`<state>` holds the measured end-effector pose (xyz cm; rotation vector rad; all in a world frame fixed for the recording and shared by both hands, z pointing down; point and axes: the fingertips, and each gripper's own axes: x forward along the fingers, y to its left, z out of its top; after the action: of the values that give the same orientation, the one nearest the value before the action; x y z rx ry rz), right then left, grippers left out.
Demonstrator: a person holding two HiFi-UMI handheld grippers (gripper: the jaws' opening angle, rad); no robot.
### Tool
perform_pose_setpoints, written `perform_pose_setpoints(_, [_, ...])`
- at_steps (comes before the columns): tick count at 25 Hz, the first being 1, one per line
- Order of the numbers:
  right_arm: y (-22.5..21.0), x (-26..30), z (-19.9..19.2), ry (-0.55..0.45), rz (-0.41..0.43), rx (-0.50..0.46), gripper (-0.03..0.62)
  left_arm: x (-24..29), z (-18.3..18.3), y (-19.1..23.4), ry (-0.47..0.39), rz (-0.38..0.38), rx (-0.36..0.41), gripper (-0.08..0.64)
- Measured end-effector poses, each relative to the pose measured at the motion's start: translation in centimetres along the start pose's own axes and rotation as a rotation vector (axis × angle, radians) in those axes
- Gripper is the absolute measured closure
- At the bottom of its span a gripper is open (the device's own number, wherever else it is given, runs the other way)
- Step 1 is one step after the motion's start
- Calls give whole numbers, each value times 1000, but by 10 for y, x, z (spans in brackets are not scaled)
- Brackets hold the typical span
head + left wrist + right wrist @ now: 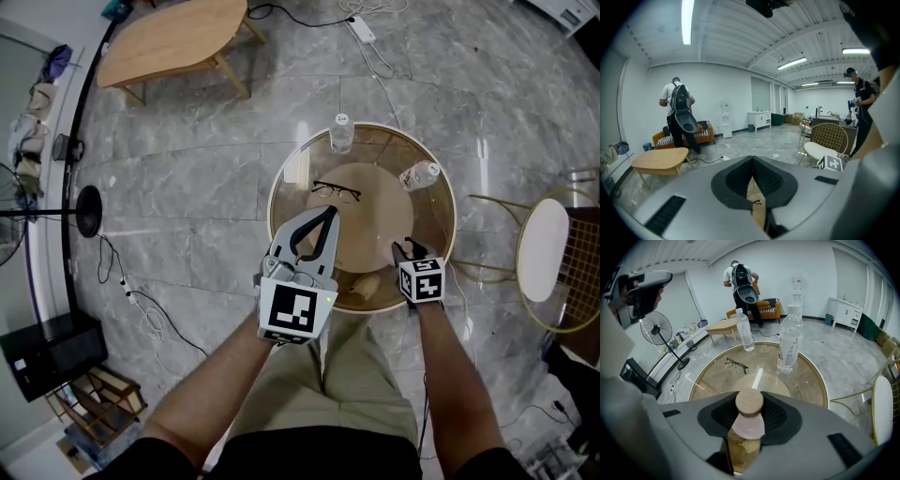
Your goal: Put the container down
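Note:
The container (749, 420) is a small glass jar with a round wooden lid and tan contents. It sits between the jaws of my right gripper (750, 416), which is shut on it above the near edge of the round glass table (701, 380). In the head view the right gripper (410, 251) hovers at the table's near right rim (281, 178), and the jar is hidden there. My left gripper (328, 214) is raised over the table's near left. Its jaws meet with nothing between them, and the left gripper (752, 161) points out across the room.
On the table lie a pair of glasses (336, 191) and two clear water bottles, one at the far edge (342, 133) and one on the right (419, 175). A gold wire chair (544, 248) stands to the right. A wooden low table (173, 37) and a fan (84, 211) are on the left.

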<state>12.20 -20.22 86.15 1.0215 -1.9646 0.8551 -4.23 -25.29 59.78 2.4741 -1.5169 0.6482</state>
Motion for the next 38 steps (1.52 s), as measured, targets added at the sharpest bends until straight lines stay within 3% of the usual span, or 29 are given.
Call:
perform_pose_setpoints(26, [-2,37,-40,100,-30,4,443,-4,-22,-5,47,-22,7,545])
perform_pose_setpoints(38, [4,47,-49,145,-45,21,440,-26,-24,19,42,35,-12,545])
